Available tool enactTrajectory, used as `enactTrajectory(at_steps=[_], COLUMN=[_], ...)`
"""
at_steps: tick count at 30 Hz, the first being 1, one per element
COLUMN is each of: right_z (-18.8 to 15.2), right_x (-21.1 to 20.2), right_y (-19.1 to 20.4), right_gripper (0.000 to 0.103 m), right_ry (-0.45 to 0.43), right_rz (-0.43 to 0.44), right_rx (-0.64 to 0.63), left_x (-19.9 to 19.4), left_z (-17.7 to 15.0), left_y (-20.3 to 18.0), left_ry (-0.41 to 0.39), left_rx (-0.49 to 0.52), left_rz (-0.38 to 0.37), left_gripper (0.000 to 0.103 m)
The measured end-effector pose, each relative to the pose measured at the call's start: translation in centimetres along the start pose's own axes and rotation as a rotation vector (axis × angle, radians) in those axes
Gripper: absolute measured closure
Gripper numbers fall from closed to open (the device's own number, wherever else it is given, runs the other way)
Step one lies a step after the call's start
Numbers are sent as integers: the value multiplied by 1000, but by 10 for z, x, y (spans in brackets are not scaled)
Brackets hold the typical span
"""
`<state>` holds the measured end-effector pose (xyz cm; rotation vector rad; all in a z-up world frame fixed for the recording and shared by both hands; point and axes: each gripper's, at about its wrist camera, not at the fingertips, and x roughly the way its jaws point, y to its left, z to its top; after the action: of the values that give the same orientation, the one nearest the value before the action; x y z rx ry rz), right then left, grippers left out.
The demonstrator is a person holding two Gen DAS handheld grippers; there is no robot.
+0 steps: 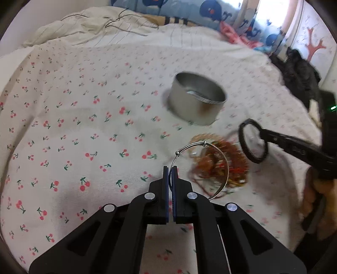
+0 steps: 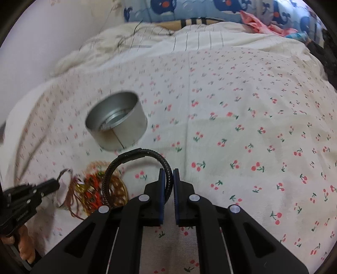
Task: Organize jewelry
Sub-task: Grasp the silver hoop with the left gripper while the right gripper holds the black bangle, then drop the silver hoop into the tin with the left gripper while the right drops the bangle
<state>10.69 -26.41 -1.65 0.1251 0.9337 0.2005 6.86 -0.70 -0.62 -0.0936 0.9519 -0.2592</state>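
Note:
My left gripper point(image 1: 170, 168) is shut on a thin silver bangle point(image 1: 227, 166), held just above the bed. My right gripper point(image 2: 168, 171) is shut on a black braided bracelet point(image 2: 134, 156); the left wrist view shows this black bracelet point(image 1: 243, 141) lifted to the right of the pile. A heap of gold and orange jewelry point(image 1: 233, 160) lies on the cherry-print sheet point(image 1: 84, 126) under both rings, and appears as the jewelry pile point(image 2: 94, 189) in the right wrist view. A round metal tin point(image 1: 198, 99) stands open beyond the pile, also seen as the tin point(image 2: 115, 122).
A crumpled cream blanket point(image 1: 84, 27) and a whale-print pillow point(image 1: 189, 12) lie at the head of the bed. A dark bundle point(image 1: 299, 73) sits at the far right edge. A hand point(image 2: 25, 242) holds the left gripper's handle.

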Motion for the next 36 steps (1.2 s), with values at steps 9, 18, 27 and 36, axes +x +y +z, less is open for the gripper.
enactTrajectory(at_steps=[9, 18, 27, 36], right_z=[14, 43, 72, 80], right_x=[-26, -27, -9, 4], right_y=[7, 12, 13, 27], right_gripper=[95, 95, 95, 95], right_ry=[-137, -184, -201, -200], right_rz=[28, -24, -51, -70], right_rx=[10, -25, -45, -83], left_x=[-33, 15, 50, 68], left_z=[26, 92, 124, 120], left_y=[0, -29, -48, -44], left_ry=[-87, -96, -98, -67], left_rx=[21, 97, 140, 135], left_rz=[25, 37, 52, 81], left_gripper=[101, 101, 101, 100])
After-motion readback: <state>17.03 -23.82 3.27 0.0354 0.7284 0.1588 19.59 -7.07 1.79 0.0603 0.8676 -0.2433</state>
